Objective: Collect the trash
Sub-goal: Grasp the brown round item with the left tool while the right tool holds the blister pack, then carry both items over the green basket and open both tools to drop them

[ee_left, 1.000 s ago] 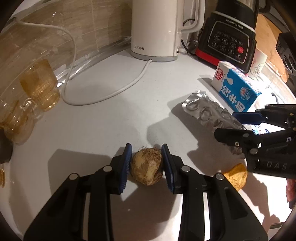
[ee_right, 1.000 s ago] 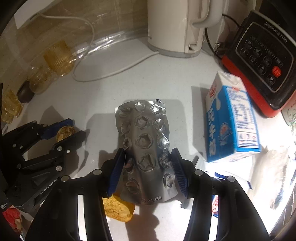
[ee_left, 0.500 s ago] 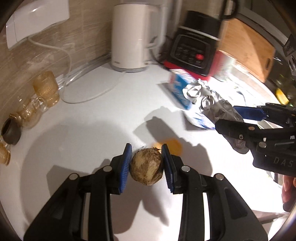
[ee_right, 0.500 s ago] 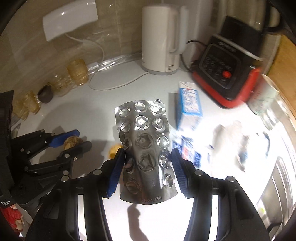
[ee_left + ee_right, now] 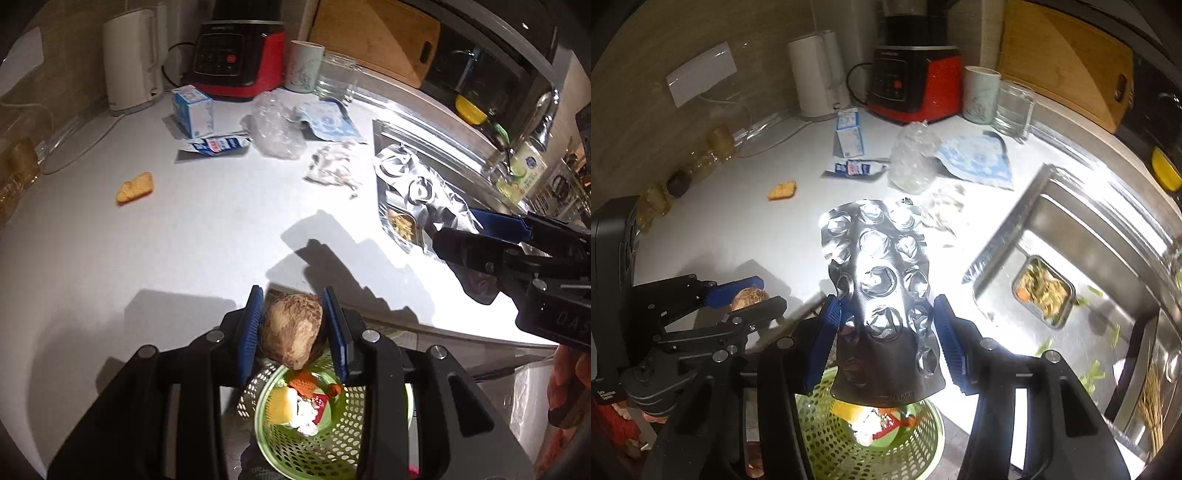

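My left gripper (image 5: pixel 293 326) is shut on a brown round root (image 5: pixel 291 334) and holds it over the counter's front edge, above a green perforated basket (image 5: pixel 343 435) that has scraps in it. It also shows at the left of the right wrist view (image 5: pixel 748 295). My right gripper (image 5: pixel 886 332) is shut on a silver blister sheet (image 5: pixel 882 280), also above the basket (image 5: pixel 916 443). In the left wrist view the sheet (image 5: pixel 417 184) and the right gripper (image 5: pixel 476 236) are at the right.
On the white counter (image 5: pixel 184 240) lie an orange cracker piece (image 5: pixel 135 187), a milk carton (image 5: pixel 194 114), a flattened carton (image 5: pixel 214 144), a clear plastic bag (image 5: pixel 277 129), a blue wrapper (image 5: pixel 325 120) and crumpled scraps (image 5: pixel 332 166). A kettle (image 5: pixel 131 59) and blender (image 5: pixel 236 59) stand behind. A sink (image 5: pixel 1071 266) is at the right.
Both grippers have lifted their loads off the counter and drawn back toward its front edge. The green basket has come into view below them.
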Demonstrator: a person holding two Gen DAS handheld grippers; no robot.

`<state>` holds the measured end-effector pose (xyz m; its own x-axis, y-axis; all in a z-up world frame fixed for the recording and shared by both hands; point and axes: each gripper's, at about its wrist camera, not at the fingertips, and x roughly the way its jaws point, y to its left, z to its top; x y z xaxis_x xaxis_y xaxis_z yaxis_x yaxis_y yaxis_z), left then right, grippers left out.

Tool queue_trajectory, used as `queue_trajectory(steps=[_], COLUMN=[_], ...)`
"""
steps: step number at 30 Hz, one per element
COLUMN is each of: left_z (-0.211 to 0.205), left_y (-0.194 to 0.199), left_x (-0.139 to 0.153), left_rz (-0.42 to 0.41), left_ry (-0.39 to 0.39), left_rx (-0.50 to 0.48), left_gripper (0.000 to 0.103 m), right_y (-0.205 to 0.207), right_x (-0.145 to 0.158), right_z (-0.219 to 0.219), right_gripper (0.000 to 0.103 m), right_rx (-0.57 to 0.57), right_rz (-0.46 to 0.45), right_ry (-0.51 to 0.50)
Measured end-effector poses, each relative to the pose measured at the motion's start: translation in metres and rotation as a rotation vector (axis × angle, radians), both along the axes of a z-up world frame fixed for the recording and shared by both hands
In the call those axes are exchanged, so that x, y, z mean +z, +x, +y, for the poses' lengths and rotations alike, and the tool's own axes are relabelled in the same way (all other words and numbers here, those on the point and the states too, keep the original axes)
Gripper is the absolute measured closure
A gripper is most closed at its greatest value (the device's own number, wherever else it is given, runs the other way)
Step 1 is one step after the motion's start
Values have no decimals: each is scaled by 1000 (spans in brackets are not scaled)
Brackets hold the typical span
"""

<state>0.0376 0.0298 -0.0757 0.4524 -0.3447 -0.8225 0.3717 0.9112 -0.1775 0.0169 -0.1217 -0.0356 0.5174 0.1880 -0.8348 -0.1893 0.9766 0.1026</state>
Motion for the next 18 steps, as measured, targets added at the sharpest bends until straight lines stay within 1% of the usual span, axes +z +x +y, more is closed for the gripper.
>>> queue_trajectory(steps=[6,9,13,17,18], left_z=[-36,-49,-58,-64,-64], left_y=[-43,-62,-84,-98,-101], left_x=[-16,-34,-54,-68,-69], left_rz=[47,85,131,179,187], left_ry=[11,36,60,80,77], left_rx=[-15,-11,-5,10,16], left_gripper=[70,70,70,70,68], right_y=[-60,-84,-106,-121,-124], right_x=[-11,-15,-18,-18,-18], right_z=[-46,-60,-71,-77,-77], right_gripper=[50,50,50,50,50], right_rx=[-52,-56,-55,-48,-46], right_rz=[33,41,50,47,47], right_ry=[32,42,53,66,70])
